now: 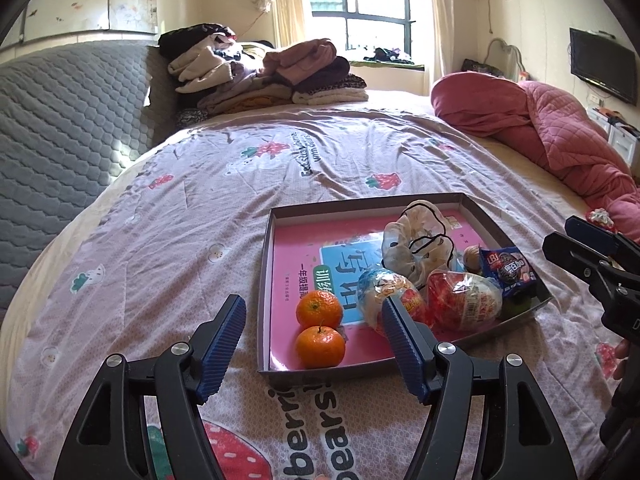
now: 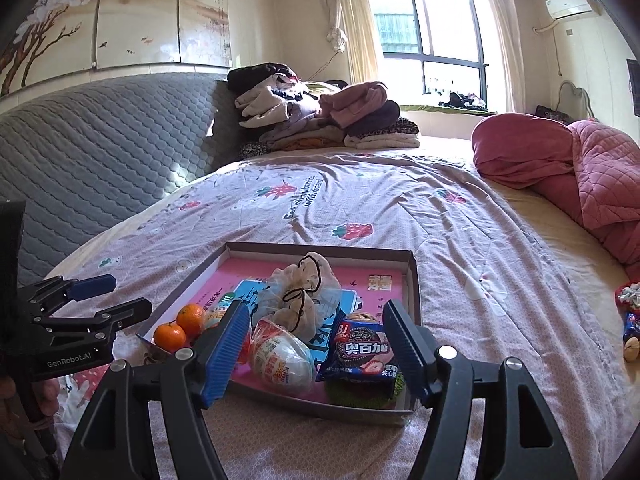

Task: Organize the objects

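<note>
A shallow grey tray (image 1: 267,280) (image 2: 414,280) with a pink book as its floor lies on the bed. In it are two oranges (image 1: 320,325) (image 2: 181,327), two egg-shaped wrapped toys (image 1: 464,300) (image 2: 282,362), a drawstring cloth pouch (image 1: 416,240) (image 2: 300,300), a blue cookie packet (image 1: 508,270) (image 2: 360,350) and a walnut (image 1: 472,258). My left gripper (image 1: 312,340) is open and empty above the tray's near left corner. My right gripper (image 2: 316,344) is open and empty just above the near edge, over the egg toy and the packet.
The strawberry-print bedsheet (image 1: 240,200) (image 2: 460,240) surrounds the tray. Small items (image 2: 632,320) lie on the bed at the right edge. A pink quilt (image 1: 540,128) (image 2: 580,168), folded clothes (image 1: 260,76) (image 2: 320,116) and a grey headboard (image 1: 68,120) lie beyond.
</note>
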Demonstrator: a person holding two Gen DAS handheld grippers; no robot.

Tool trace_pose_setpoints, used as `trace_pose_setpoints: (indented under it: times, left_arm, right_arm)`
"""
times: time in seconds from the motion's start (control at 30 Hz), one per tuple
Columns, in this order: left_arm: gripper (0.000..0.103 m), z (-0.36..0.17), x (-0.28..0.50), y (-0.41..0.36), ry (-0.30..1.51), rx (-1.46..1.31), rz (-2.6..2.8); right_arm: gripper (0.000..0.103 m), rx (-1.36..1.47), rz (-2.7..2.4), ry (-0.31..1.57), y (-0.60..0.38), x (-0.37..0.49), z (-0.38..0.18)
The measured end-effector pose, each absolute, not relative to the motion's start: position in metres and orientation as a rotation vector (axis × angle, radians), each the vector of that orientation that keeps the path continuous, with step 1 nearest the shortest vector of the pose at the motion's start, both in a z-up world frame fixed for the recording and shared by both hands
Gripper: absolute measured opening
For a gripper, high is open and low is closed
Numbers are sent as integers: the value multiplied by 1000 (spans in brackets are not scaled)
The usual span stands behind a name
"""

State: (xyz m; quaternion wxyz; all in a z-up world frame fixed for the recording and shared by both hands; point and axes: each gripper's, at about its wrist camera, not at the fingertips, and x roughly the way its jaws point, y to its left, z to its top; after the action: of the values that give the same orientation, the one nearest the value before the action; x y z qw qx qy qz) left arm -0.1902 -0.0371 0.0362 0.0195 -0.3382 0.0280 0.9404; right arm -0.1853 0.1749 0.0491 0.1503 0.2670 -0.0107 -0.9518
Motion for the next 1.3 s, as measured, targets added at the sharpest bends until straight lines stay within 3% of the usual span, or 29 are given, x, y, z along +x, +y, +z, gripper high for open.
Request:
trace_pose_setpoints:
  times: [0.73,1.3]
  left_arm:
    - [72,51,-141,-37,14,-986,2939]
    - [72,31,-128,-45,-9,-1072,2939]
  right_arm:
    - [71,674,-2782,4,179,-135,68]
    - [71,757,-2790,-11,175,-122,44]
